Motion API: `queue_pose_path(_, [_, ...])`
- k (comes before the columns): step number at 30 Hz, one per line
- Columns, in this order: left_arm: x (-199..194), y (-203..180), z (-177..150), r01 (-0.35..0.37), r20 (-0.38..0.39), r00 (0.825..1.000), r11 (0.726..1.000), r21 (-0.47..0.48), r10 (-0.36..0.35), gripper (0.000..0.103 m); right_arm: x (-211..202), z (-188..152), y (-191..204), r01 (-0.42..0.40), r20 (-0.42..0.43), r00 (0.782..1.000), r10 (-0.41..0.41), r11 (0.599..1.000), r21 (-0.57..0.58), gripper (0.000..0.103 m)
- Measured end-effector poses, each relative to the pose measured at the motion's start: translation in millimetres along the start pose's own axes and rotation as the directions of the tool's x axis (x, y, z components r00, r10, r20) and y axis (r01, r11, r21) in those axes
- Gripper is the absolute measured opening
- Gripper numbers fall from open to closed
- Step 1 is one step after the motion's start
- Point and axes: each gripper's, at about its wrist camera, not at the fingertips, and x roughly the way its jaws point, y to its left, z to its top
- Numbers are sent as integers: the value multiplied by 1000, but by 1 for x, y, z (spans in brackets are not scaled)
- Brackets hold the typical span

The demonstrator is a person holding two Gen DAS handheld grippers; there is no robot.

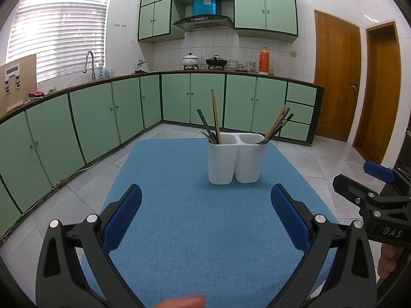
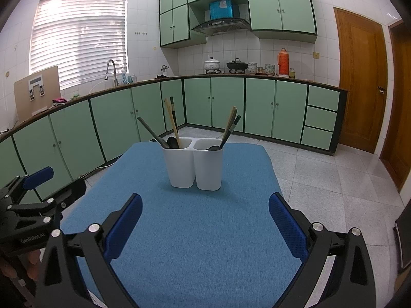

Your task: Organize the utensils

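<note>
Left wrist view — what are you holding?

— Nothing. Your left gripper (image 1: 205,215) is spread wide, blue pads (image 1: 123,217) far apart, only bare blue mat (image 1: 179,256) between them. A fingertip (image 1: 185,302) of yours shows at the bottom edge.

— And the right one?

— Same: your right gripper (image 2: 205,220) is wide open and empty above the mat's near half. From the left wrist camera it shows at the right edge, over the floor (image 1: 321,159) past the mat's right side.

— Where are the utensils?

— All in the white holder (image 1: 236,161), which stands upright toward the mat's far edge, about centred. It has two compartments side by side. Your left compartment holds a tall bamboo chopstick (image 1: 215,115) and dark-handled pieces (image 1: 204,124); from the right wrist camera a dark spoon bowl (image 2: 173,141) shows there too.

— The right compartment?

— A bamboo handle (image 1: 276,122) and dark handles (image 1: 283,123), all leaning to the right. How many dark ones you have there I cannot tell; they overlap.

— Anything loose on the mat?

— You have only the holder on it. Green cabinets (image 1: 205,100) run along the wall behind, well apart from the mat.
</note>
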Motion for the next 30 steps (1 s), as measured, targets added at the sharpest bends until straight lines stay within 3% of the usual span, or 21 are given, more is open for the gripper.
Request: queue_pose_path(30, [1,0,-1,-2,1,1000,1000,-2,2,98,0,-1,0,-1,-3,1000,1,1000,3,97])
